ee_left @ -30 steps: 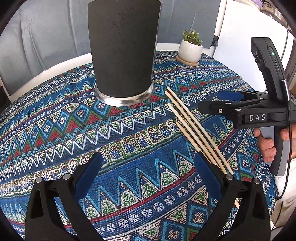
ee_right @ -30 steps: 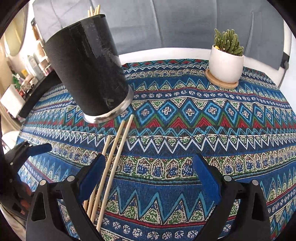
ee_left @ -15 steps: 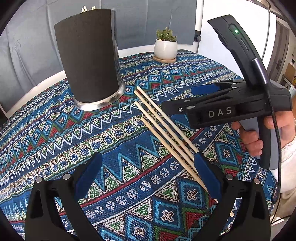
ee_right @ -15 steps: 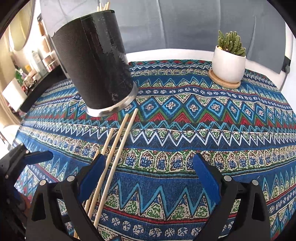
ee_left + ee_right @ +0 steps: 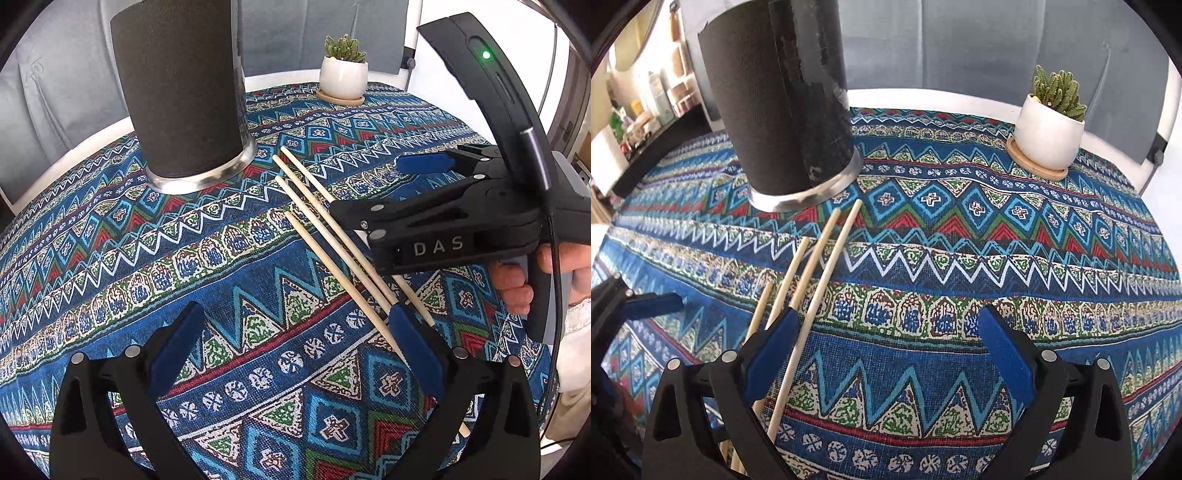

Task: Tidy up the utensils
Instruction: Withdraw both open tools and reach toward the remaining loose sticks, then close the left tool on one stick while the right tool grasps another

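Chopsticks (image 5: 816,273) nearer right gripper (image 5: 886,354) (jaws apart)

The right gripper (image 5: 373,192) has come much closer to the chopsticks (image 5: 325,229) and now hangs right over them, with its fingers (image 5: 772,350) wide apart. Its left finger now covers part of the sticks. The black holder (image 5: 783,110) looks bigger and closer. The left gripper (image 5: 295,350) has moved in too.

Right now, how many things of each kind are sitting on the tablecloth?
Loose chopsticks: 4
Black holder: 1
Potted succulent: 1
Wooden coaster: 1
Total: 7
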